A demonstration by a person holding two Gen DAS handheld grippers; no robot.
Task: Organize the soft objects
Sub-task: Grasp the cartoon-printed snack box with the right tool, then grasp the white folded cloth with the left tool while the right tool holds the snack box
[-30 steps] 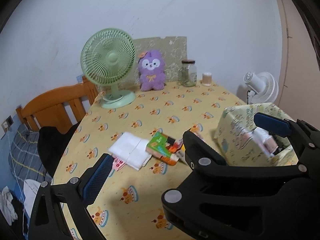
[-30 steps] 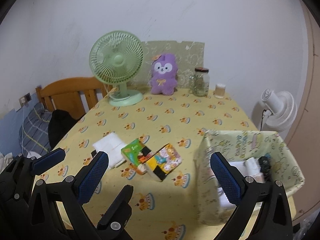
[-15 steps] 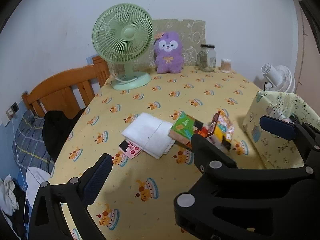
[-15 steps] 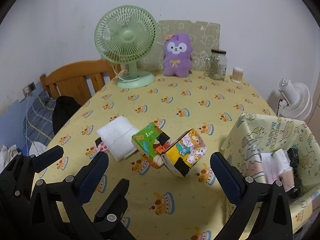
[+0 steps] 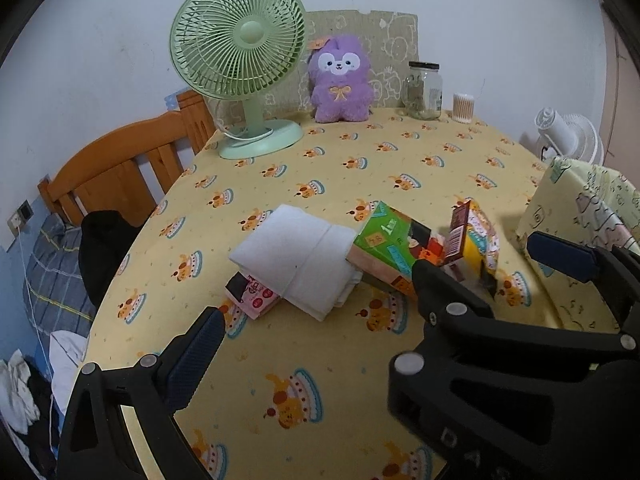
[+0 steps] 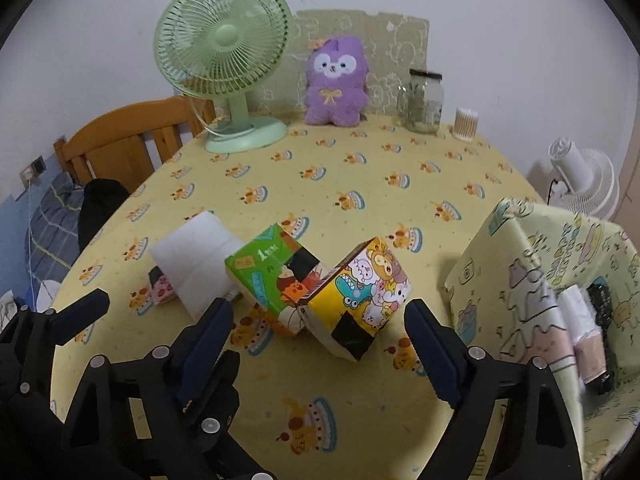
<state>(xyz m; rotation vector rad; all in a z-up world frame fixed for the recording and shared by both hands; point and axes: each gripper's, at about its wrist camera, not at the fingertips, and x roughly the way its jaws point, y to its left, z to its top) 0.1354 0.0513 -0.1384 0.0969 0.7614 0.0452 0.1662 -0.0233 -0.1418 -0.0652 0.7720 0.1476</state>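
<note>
A home bedroom: wooden bed frame [image 5: 120,176], plush toy [image 5: 340,80] and desk fan [image 5: 240,52] on a tableclothed table [image 5: 320,360].

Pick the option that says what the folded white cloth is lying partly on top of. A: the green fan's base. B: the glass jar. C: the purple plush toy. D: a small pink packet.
D: the folded white cloth overlaps a small pink packet, whose end sticks out from under its near-left edge; the fan, plush and jar stand far back on the table.

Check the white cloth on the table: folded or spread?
Folded. The white cloth lies as a thick rectangular pad with stacked layers at its near edge, resting partly on a small pink packet on the yellow patterned tablecloth.
</note>
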